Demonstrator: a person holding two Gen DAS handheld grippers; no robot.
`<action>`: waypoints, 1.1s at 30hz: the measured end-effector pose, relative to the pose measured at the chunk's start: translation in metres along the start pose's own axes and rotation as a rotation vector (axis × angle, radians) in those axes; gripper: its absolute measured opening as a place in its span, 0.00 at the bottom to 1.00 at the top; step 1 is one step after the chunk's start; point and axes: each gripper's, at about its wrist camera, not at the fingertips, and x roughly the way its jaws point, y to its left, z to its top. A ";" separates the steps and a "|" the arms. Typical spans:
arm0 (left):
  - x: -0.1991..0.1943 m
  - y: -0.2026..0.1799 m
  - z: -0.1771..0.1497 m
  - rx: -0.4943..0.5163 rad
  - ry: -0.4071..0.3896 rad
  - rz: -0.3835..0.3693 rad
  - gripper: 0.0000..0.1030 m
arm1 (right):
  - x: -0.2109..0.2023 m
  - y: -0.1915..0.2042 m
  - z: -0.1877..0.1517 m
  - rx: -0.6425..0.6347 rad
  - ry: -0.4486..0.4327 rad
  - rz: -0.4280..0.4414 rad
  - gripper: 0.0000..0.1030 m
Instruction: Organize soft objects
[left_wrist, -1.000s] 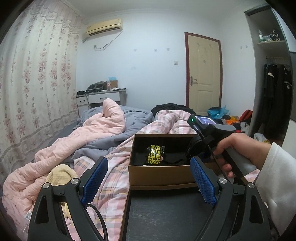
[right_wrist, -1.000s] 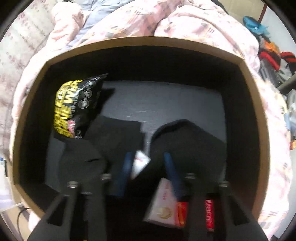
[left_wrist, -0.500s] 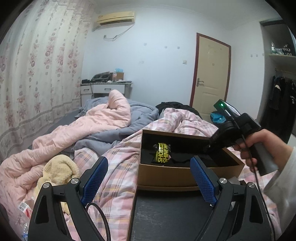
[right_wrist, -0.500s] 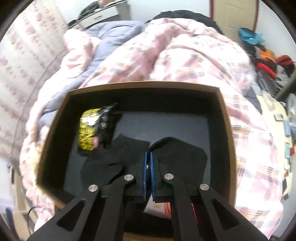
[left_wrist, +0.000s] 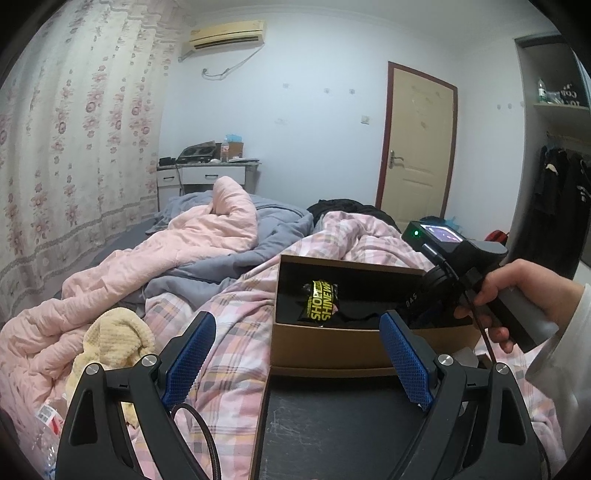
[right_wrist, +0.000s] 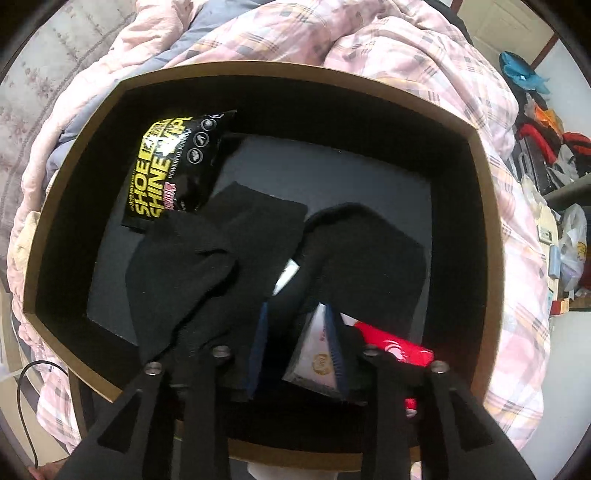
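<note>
My right hand-held gripper (right_wrist: 299, 347), lower centre, points down into the box (right_wrist: 484, 206), jaws opening over the black socks (right_wrist: 229, 251) lying inside. My left hand-held gripper (left_wrist: 299, 358) waits wide open, empty, before the box.

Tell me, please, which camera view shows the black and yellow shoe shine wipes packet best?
The right wrist view. It looks straight down into the box, so the whole packet and its lettering show. In the left wrist view the packet appears small, side-on, its lower part hidden behind the box's front wall.
</note>
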 end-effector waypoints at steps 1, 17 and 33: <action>0.000 -0.001 0.000 0.002 0.000 -0.001 0.86 | 0.000 -0.003 0.000 0.006 0.001 -0.001 0.46; 0.085 -0.020 -0.039 0.027 0.428 -0.147 0.86 | -0.006 -0.032 0.005 0.080 -0.015 0.157 0.80; 0.133 -0.060 -0.088 0.251 0.675 -0.092 1.00 | 0.057 -0.010 0.015 -0.013 0.111 0.037 0.78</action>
